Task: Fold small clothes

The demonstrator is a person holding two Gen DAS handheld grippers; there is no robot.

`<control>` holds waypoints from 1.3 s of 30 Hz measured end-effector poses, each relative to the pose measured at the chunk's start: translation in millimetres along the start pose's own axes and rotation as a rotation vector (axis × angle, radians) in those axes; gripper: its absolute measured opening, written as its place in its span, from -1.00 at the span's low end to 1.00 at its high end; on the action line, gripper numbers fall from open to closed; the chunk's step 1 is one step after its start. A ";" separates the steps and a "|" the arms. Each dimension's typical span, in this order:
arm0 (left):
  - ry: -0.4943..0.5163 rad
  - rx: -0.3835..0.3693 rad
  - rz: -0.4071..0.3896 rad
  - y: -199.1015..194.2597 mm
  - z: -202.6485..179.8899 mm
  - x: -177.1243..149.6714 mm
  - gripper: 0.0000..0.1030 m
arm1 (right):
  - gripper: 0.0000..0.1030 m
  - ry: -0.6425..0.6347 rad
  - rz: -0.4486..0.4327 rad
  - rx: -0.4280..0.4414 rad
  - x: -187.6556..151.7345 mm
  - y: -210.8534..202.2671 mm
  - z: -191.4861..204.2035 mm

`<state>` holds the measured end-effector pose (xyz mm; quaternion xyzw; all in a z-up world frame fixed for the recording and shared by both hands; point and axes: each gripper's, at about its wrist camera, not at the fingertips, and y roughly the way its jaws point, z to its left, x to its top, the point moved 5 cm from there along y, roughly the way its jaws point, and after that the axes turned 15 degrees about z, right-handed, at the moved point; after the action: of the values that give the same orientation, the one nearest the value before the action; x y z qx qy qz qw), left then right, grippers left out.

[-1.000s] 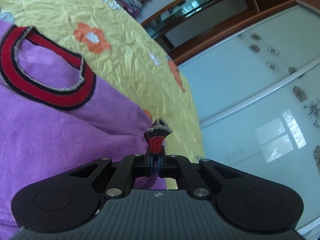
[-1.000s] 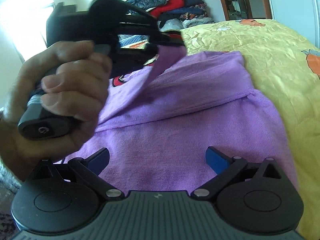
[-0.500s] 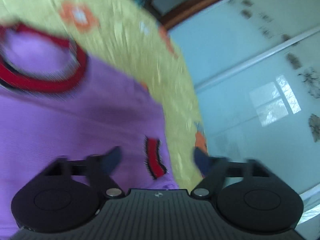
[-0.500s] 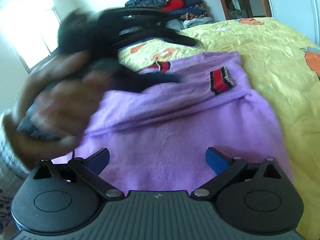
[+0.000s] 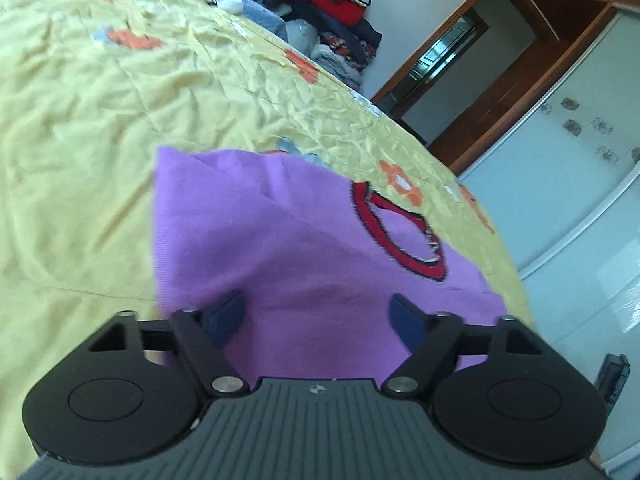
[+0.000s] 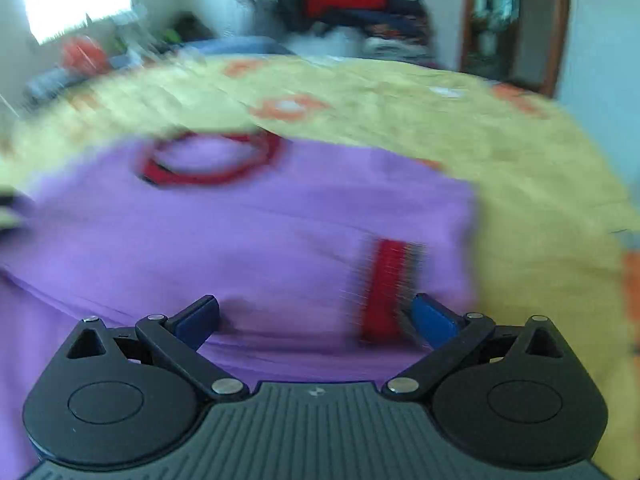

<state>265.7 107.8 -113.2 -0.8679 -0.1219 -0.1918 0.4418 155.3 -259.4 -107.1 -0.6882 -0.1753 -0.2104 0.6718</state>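
A small purple sweater (image 5: pixel 272 248) with a red and black collar (image 5: pixel 400 232) lies on the yellow bedspread (image 5: pixel 88 120). My left gripper (image 5: pixel 318 316) is open and empty, just above the sweater's body. In the right wrist view the sweater (image 6: pixel 248 232) lies flat with its collar (image 6: pixel 208 160) at the far side and a sleeve folded across it, red cuff (image 6: pixel 386 284) near my right fingers. My right gripper (image 6: pixel 316 316) is open and empty over the sweater. That view is blurred.
A pile of clothes (image 5: pixel 332 4) sits beyond the bed's far end, also in the right wrist view (image 6: pixel 348 4). A wardrobe with pale sliding doors (image 5: pixel 580 200) stands to the right of the bed. A wooden door frame (image 5: pixel 440 48) is behind.
My left gripper let go of the red cuff, opened and swung back over the sweater. The sleeve now lies folded across the body. My right gripper moved closer to the cuff.
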 end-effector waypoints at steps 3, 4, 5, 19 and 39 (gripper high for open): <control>0.019 0.033 -0.043 -10.6 -3.1 -3.1 0.57 | 1.00 0.065 0.002 0.039 -3.9 -6.5 -22.3; 0.034 0.038 -0.067 -14.5 -6.8 -5.5 0.70 | 1.00 0.055 0.006 -0.009 -4.0 -7.9 -24.2; 0.050 0.050 -0.097 -20.1 -9.4 -8.8 0.79 | 1.00 0.046 -0.011 -0.019 -5.5 -12.4 -24.3; 0.114 0.180 -0.086 -35.8 -20.9 -51.0 0.88 | 1.00 -0.056 0.048 0.086 0.3 -4.8 -3.6; 0.134 0.206 -0.014 -104.3 9.2 -163.9 0.95 | 1.00 -0.104 0.075 0.138 -138.8 -90.9 -40.5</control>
<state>81.1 168.9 -115.2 -0.8023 -0.1171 -0.2391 0.5342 -12.4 -290.9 -102.4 -0.6563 -0.1980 -0.1366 0.7152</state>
